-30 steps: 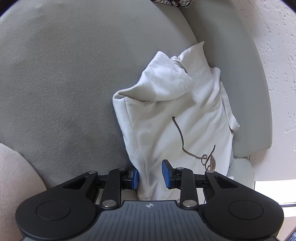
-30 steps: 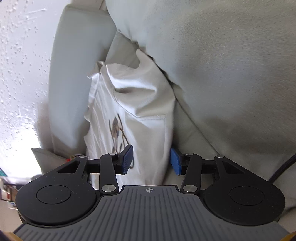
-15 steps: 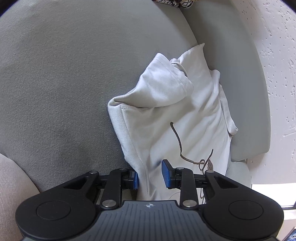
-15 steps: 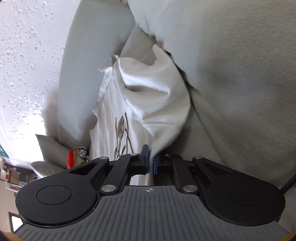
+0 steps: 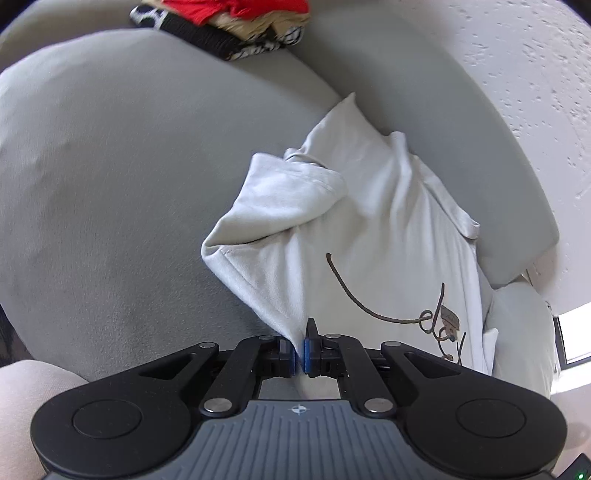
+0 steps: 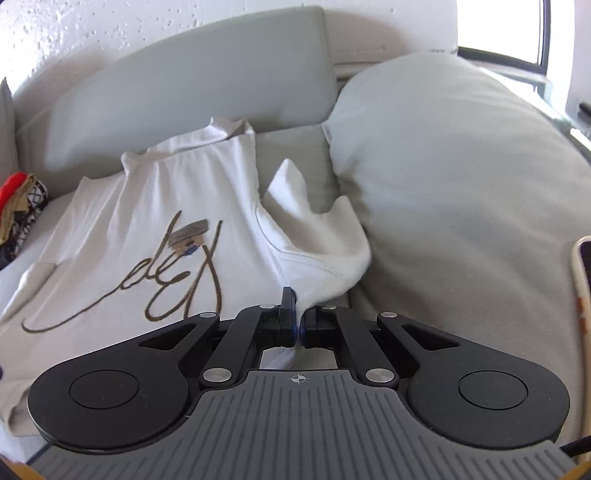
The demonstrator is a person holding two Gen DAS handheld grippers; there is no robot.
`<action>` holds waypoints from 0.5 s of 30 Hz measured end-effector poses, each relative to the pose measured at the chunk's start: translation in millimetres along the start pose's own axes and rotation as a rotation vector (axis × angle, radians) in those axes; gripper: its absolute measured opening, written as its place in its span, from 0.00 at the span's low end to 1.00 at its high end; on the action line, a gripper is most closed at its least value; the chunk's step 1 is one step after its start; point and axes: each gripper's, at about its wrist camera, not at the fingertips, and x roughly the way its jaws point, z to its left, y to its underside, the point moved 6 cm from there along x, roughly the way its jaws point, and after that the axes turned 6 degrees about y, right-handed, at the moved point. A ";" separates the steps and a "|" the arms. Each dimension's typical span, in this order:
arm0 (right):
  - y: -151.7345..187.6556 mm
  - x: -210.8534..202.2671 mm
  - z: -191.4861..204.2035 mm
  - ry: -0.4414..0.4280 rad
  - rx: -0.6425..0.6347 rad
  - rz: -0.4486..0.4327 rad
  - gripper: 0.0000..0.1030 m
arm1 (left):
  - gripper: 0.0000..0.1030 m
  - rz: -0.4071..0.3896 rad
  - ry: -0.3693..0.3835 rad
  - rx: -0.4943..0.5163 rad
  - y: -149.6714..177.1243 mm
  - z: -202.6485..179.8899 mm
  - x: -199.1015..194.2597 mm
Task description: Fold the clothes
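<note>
The left gripper (image 5: 300,356) was open a second ago with its fingers on each side of the shirt's edge; now the fingers are closed tight on the cloth. The right gripper (image 6: 297,330) was open then too, and it is pinched shut on the shirt as well. The right view has also swung round, so the shirt's front now shows almost whole.

Close to the left gripper, a fold of the white shirt (image 5: 369,258) is squeezed between the blue pads. The cloth pulls up in a tight ridge from that spot. Close to the right gripper, another bit of the white shirt (image 6: 155,229) is pinched, and a sleeve (image 6: 317,236) hangs loose just past the fingers.

The shirt lies on a grey couch (image 5: 110,184). It has brown curly writing (image 6: 162,288) across its front, with a small tag-like picture above it. A little farther, a sleeve (image 5: 284,192) is folded over the body of the shirt. The far edge of the shirt rests against the couch's back cushion (image 6: 184,81).

A big soft cushion (image 6: 461,184) sits just beside the shirt. Far off in the corner is a pile of clothes (image 5: 229,26), red, tan and black-and-white. Behind everything is a bumpy white wall (image 5: 535,74).
</note>
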 end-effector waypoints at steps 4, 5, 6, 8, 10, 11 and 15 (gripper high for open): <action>-0.4 -18.9 -1.4 0.016 -0.015 -0.024 0.01 | 0.04 -0.004 -0.010 0.033 4.1 -1.7 -17.0; 0.6 -22.2 -2.9 0.012 -0.007 -0.016 0.01 | 0.04 -0.001 -0.015 0.037 6.0 -0.2 -20.6; 2.7 -24.4 -5.1 0.004 0.006 -0.003 0.01 | 0.04 0.005 -0.025 0.043 8.4 2.0 -23.7; 11.9 -29.0 -11.1 -0.004 0.037 0.039 0.01 | 0.04 0.022 -0.050 0.055 15.4 8.0 -28.7; 19.6 -35.3 -20.3 -0.013 0.070 0.081 0.01 | 0.04 0.042 -0.074 0.065 23.9 13.6 -33.4; 22.8 -37.9 -23.4 -0.016 0.081 0.098 0.01 | 0.04 0.049 -0.085 0.074 28.6 16.2 -36.0; 36.0 -44.2 -29.2 -0.019 0.088 0.137 0.01 | 0.04 0.060 -0.132 0.130 43.0 22.0 -42.9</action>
